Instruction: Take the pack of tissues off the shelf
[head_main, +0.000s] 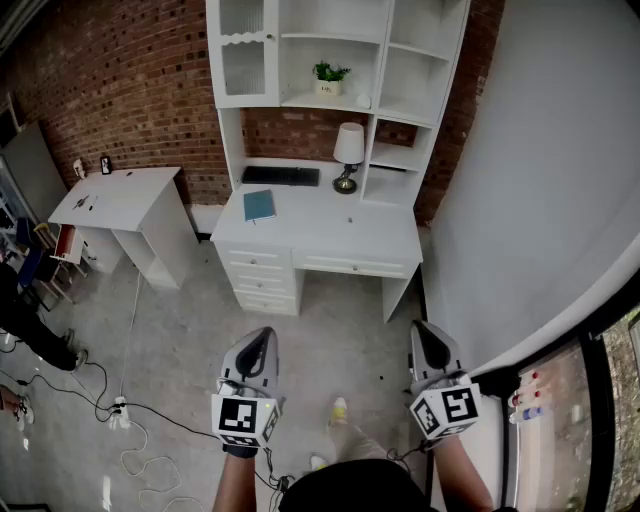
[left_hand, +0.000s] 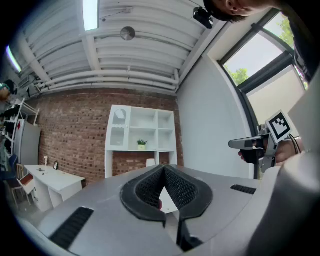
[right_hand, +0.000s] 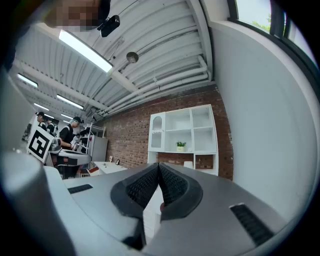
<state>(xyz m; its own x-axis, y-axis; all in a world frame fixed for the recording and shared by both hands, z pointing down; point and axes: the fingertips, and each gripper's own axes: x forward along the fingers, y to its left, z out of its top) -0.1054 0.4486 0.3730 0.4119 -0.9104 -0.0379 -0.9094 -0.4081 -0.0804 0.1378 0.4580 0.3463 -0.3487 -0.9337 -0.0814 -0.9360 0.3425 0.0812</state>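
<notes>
pack of tissues (head_main: 362, 100): looked to be the small pale thing beside the plant (head_main: 329, 78) on the shelf (head_main: 300, 100), too small to confirm | judged light, soft, crushable, slick-wrapped; best pinched across its narrow middle | left gripper (head_main: 260, 340), right gripper (head_main: 428, 335): hung closed, empty, well short of the desk (head_main: 340, 225)

White desk (head_main: 340, 232) with shelf (head_main: 300, 101) above it. The lamp (head_main: 348, 152) stands at the back of the desktop. A keyboard (head_main: 280, 176) lies just left of the lamp, and a blue book (head_main: 259, 205) lies left of the lamp, nearer the front edge. On the board above the lamp stand a potted plant (head_main: 329, 78) and a small white object (head_main: 363, 100), too small to identify. A side table (head_main: 120, 195), well left of the lamp, bears small dark items. Floor (head_main: 200, 330): cables (head_main: 140, 440) and a power strip (head_main: 120, 410), far left of the lamp.
</notes>
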